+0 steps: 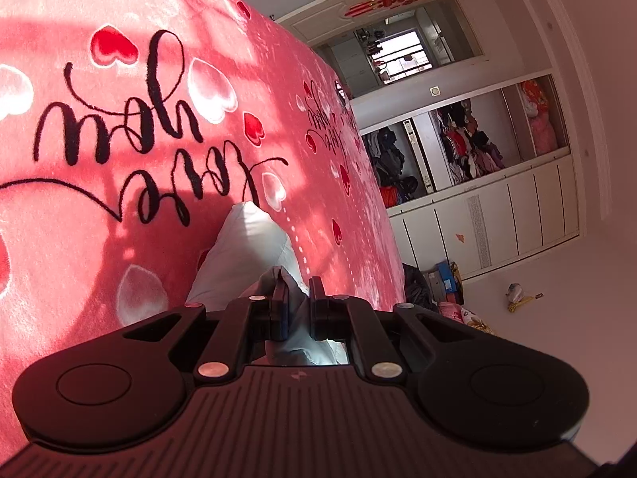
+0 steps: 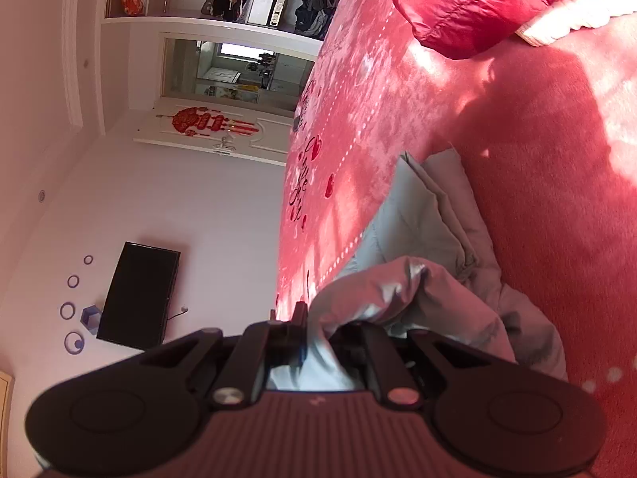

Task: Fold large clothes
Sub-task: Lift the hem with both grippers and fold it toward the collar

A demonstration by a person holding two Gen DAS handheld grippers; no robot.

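Observation:
A pale grey padded garment [image 1: 247, 243] lies on a pink bed blanket [image 1: 119, 207] printed with hearts and black script. My left gripper [image 1: 296, 286] is shut on a fold of this garment, which runs forward from the fingers over the blanket. In the right wrist view the same grey garment [image 2: 430, 223] lies bunched on the blanket [image 2: 557, 159]. My right gripper [image 2: 322, 318] is shut on a bunched edge of it; cloth covers its right finger.
A red quilted jacket [image 2: 458, 4] lies farther along the bed. An open wardrobe [image 1: 458, 147] full of clothes and a doorway [image 1: 398, 51] stand beyond the bed. Bags and boxes [image 1: 442, 283] sit on the floor. A black TV [image 2: 137, 294] hangs on the wall.

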